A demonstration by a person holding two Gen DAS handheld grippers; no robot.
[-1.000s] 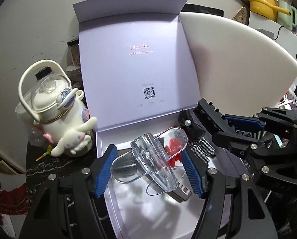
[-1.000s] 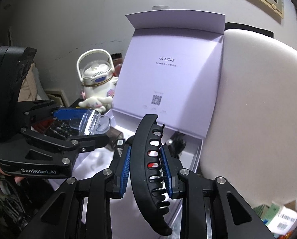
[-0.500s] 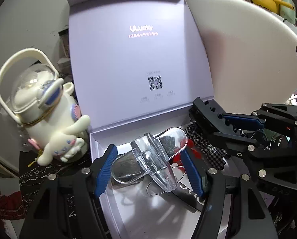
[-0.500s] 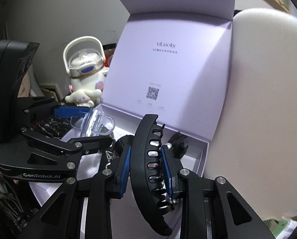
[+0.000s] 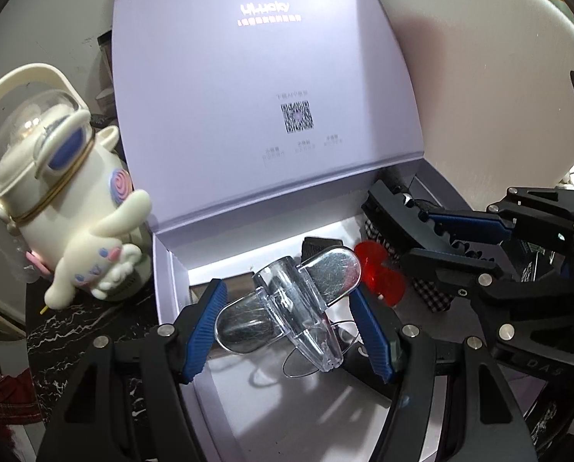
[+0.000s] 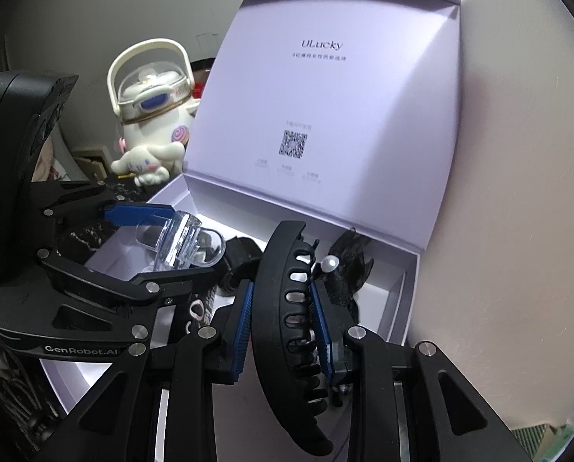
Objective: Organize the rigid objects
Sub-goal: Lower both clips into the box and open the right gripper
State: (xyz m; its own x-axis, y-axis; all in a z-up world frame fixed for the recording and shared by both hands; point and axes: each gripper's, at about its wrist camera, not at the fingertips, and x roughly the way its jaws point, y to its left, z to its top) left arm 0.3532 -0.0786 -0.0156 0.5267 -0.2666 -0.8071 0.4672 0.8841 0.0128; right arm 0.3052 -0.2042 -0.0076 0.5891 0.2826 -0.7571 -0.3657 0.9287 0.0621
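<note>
My left gripper (image 5: 287,321) is shut on a clear plastic hair claw clip (image 5: 298,308), held crosswise between the blue pads just above the open lilac box (image 5: 171,269). My right gripper (image 6: 283,323) is shut on a long black hair claw clip (image 6: 287,308), which stands upright between its pads over the box's right half. In the left wrist view the right gripper (image 5: 452,238) shows at the right with the black clip (image 5: 387,211). Inside the box lie a red translucent piece (image 5: 383,273), a checked bow (image 5: 429,292) and a black bow with a pearl (image 6: 344,265).
The box lid (image 6: 325,115) stands upright at the back. A cream cartoon-dog kettle figure (image 5: 56,192) sits left of the box on a dark marbled top (image 5: 75,331). A large white rounded cushion (image 6: 517,192) rises right of the box.
Both grippers have come down and closer to the box with their clips still held. The box and the kettle figure look larger in both views.
</note>
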